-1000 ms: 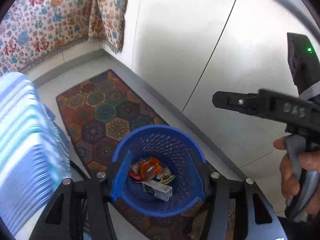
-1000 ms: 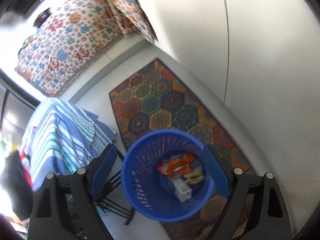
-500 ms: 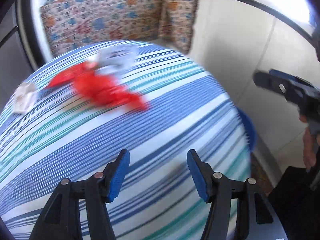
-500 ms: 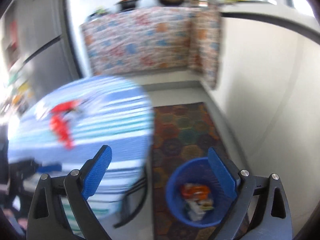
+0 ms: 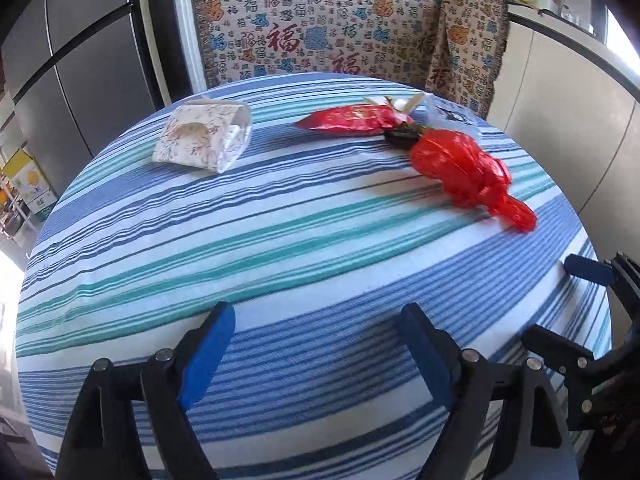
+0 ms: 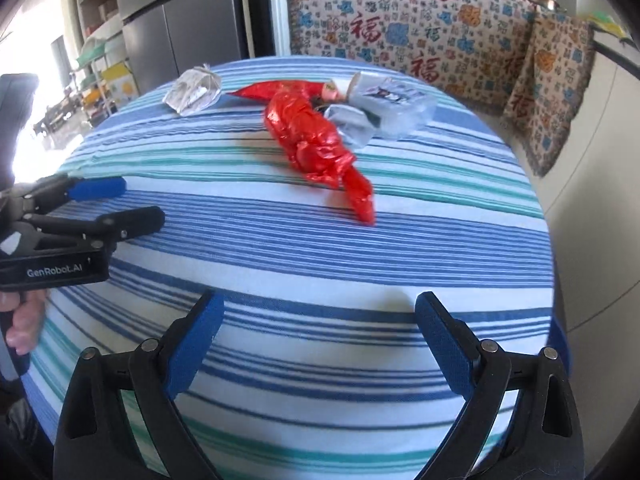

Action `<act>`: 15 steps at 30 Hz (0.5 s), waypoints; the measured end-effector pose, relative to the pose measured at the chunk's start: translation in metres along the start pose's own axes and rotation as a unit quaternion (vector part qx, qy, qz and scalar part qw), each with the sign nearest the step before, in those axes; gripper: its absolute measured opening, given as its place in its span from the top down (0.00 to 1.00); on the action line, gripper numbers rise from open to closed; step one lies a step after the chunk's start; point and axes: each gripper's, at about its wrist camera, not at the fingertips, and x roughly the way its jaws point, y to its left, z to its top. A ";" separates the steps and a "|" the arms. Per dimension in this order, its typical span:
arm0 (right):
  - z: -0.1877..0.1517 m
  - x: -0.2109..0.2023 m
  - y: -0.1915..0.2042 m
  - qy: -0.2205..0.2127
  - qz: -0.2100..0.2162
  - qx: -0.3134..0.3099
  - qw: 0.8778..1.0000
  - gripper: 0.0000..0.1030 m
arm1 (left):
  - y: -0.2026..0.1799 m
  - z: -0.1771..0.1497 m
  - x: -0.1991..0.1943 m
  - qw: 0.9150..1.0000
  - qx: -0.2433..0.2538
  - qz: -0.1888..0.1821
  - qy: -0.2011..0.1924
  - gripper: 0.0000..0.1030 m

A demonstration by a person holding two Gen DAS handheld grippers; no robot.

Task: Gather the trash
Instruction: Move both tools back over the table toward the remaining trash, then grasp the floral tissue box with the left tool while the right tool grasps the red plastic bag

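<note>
I hold both tools over the near edge of the round bench point(image 5: 280, 248) with its blue, teal and white striped cloth. The left tool point(image 5: 316, 344) has just been opening its jaws and the right tool point(image 6: 316, 332) has just been widening too — both stand spread with nothing between the pads, ready, I judge, for the next pieces of trash.

The trash lies toward the far edge of the bench, well apart from either tool. A crumpled red plastic bag point(image 5: 468, 168) trails a twisted tail toward the right edge; just behind it lies a flat red foil wrapper point(image 5: 348, 120), and a clear plastic package with dark print point(image 6: 392, 108) touches the bag on the far right. A folded white paper pouch with a faint floral print point(image 5: 204, 136) sits alone at the far left.

Something dark is wedged between bag and wrapper — I cannot make out what. The bin is out of view. In the left view my right tool is cut off at the frame's edge.
</note>
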 end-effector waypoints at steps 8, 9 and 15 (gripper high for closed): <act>0.008 0.011 0.008 0.008 -0.010 0.009 1.000 0.00 | 0.042 0.071 0.055 0.996 -0.075 0.055 0.001 0.13; 0.008 0.010 0.008 0.008 -0.010 0.008 1.000 0.00 | 0.049 0.081 0.063 0.994 -0.084 0.063 0.001 0.13; 0.008 0.009 0.010 0.006 -0.011 0.009 1.000 0.00 | 0.079 0.086 0.068 0.991 -0.106 0.079 -0.001 0.13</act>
